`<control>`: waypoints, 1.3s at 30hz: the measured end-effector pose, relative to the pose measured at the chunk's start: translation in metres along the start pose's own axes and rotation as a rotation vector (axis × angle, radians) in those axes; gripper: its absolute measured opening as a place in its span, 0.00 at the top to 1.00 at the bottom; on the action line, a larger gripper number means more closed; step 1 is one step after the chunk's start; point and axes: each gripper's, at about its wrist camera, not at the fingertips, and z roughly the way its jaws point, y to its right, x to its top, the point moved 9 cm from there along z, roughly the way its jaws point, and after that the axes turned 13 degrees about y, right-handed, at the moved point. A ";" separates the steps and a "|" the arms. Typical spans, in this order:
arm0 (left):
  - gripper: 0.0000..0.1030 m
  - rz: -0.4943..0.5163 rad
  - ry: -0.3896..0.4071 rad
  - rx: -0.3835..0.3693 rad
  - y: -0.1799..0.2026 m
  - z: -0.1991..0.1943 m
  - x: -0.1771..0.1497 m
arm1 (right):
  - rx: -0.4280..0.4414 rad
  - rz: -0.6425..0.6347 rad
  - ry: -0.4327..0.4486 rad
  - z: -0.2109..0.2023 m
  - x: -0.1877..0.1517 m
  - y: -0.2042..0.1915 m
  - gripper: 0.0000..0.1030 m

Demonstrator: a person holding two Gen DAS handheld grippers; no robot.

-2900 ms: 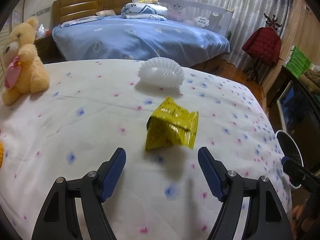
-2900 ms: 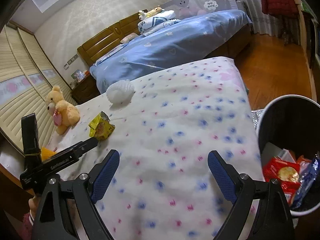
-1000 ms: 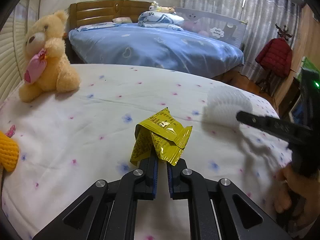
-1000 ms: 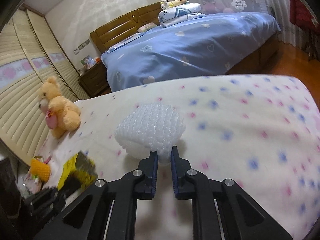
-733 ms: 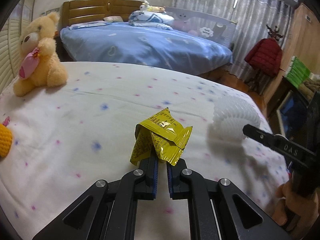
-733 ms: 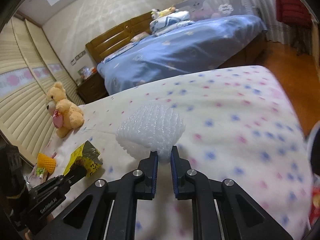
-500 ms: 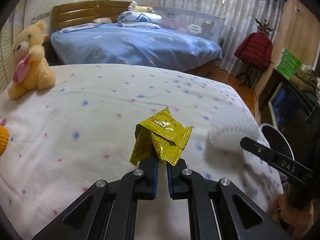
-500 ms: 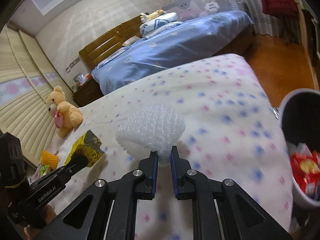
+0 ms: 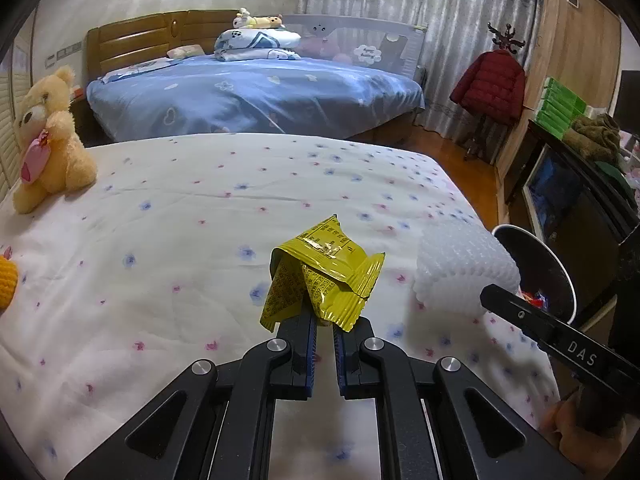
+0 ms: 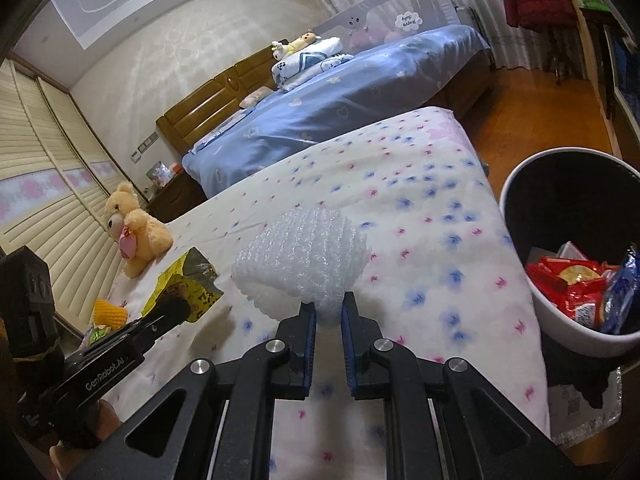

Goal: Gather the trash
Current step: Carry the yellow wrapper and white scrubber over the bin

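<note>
Pinching a crinkled yellow snack wrapper (image 9: pixel 324 276), the left gripper (image 9: pixel 325 330) has its jaws squeezed almost together on the bottom edge of the wrapper. The wrapper sticks up above the blue pads and hangs in the air over the bed (image 9: pixel 180 240), which has a white sheet with little pink and blue flowers on it.

The right gripper (image 10: pixel 329 320) has its jaws squeezed on a white foam fruit net (image 10: pixel 300 264). The net is puffy and bumpy, and it is held up over the same bed. In the left wrist view the net (image 9: pixel 464 272) shows on the right side, just in front of the trash bin (image 9: pixel 560 276).

The trash bin (image 10: pixel 516 216) is round, white outside and black inside. It stands on the floor just beside the end of the bed. Red snack packets (image 10: pixel 572 284) and a blue packet (image 10: pixel 622 292) lie in the bottom of it.

A tan teddy bear (image 9: pixel 48 144) with a pink heart sits at the far left edge of the bed. A yellow-orange foam net (image 9: pixel 8 280) lies near it at the left edge. Behind is another bed with a blue cover (image 9: pixel 256 96) and a wooden headboard. A red jacket (image 9: pixel 490 88) hangs on a coat stand by the curtains.

A bit of the person's hand (image 9: pixel 576 436) shows under the right gripper's handle.
</note>
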 end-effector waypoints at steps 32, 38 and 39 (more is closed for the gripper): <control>0.94 0.117 -0.028 -0.117 0.078 0.008 -0.004 | -0.143 0.030 0.094 -0.063 0.020 0.074 0.89; 0.94 0.147 -0.018 -0.145 0.098 0.012 0.001 | -0.185 0.034 0.112 -0.075 0.027 0.091 0.89; 0.94 0.152 -0.016 -0.149 0.102 0.012 0.002 | -0.190 0.035 0.116 -0.077 0.028 0.093 0.89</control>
